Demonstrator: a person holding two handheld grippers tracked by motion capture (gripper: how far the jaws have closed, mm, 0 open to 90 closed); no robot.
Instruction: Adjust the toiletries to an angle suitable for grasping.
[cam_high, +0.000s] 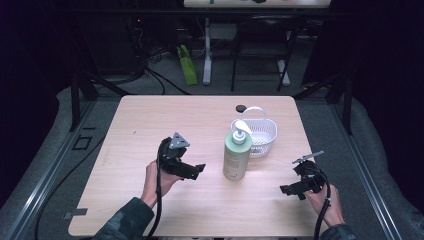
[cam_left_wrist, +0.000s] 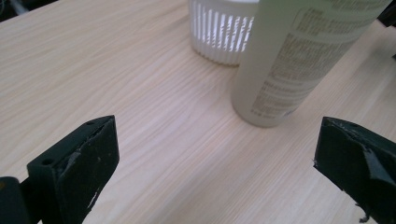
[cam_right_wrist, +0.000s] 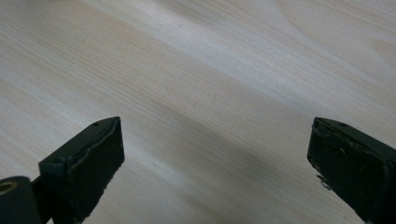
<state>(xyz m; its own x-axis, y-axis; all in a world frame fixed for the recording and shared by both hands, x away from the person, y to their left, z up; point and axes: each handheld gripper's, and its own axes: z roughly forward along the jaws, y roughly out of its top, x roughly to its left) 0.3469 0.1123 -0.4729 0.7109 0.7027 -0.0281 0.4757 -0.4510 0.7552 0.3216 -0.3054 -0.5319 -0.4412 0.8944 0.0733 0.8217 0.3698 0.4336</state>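
Between the wide-spread black jaws of our left gripper (cam_left_wrist: 215, 158) we see bare wood, and beyond them the pale green plastic pump bottle (cam_left_wrist: 299, 56), its top cut off by the frame and its printed label too blurred to read. Our right gripper (cam_right_wrist: 215, 158) also holds its jaws far apart over the light wooden table (cam_right_wrist: 196, 70), nothing between them. From above, the left gripper (cam_high: 199, 170) points toward the bottle (cam_high: 236, 156), which stands upright near the table's middle, just in front of the white slotted plastic basket (cam_high: 262, 135) and partly hiding it. The right gripper (cam_high: 286, 190) sits well apart from the bottle, aimed leftward. Both forearms enter from the near edge.
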